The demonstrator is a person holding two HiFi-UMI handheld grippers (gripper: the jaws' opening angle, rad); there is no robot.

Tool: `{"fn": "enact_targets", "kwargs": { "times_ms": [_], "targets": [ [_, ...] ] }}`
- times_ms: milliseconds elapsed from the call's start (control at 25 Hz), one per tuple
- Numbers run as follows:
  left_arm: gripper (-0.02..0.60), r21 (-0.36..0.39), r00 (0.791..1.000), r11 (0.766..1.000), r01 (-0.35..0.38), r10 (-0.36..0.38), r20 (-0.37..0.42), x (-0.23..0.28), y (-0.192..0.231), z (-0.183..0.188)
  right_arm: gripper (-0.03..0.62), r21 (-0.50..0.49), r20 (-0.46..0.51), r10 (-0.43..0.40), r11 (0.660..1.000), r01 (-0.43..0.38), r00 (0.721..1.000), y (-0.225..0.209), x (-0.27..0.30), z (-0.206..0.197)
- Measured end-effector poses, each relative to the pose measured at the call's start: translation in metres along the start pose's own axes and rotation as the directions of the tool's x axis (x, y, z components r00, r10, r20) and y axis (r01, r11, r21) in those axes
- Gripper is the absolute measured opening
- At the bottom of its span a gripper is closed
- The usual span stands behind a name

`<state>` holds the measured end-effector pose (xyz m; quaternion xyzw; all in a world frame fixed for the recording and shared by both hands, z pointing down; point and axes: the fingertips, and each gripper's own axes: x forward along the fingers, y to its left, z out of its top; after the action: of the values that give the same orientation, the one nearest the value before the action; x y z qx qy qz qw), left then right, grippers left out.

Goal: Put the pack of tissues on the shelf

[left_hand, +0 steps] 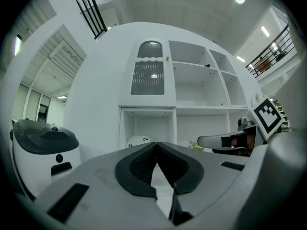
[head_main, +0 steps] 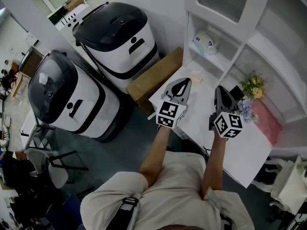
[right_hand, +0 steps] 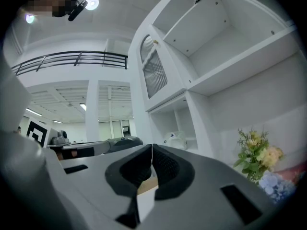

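The pack of tissues [head_main: 205,42], white with a blue mark, lies on the low shelf of the white cabinet [head_main: 249,47]. It also shows in the left gripper view as the pack [left_hand: 139,141] in the lower cubby, and in the right gripper view as the pack [right_hand: 175,139] beyond the jaws. My left gripper [head_main: 180,86] hovers over the white table [head_main: 249,152], shut with nothing in it; its tips [left_hand: 157,145] meet. Beside it, my right gripper [head_main: 221,97] is also shut and empty, jaws [right_hand: 152,147] together. Both stand apart from the pack.
A bunch of flowers [head_main: 252,87] and a pink item [head_main: 266,119] sit at the table's right, near the right gripper. A cardboard box [head_main: 153,75] lies on the floor left of the table. Two large black-and-white machines [head_main: 115,32] stand further left.
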<state>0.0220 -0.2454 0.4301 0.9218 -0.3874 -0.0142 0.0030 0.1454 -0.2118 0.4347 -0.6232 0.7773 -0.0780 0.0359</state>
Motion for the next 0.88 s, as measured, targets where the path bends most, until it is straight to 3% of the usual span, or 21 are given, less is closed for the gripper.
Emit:
{"fn": "enact_targets", "kwargs": {
  "times_ms": [880],
  "targets": [
    [0.011,-0.001,1.0,1.0,-0.005,0.005,0.007,-0.0019,-0.0012,0.0017,0.067,-0.035,-0.022,0.008,0.999,-0.009,1.0,0.0043,-0.0026,-0.0016]
  ]
}}
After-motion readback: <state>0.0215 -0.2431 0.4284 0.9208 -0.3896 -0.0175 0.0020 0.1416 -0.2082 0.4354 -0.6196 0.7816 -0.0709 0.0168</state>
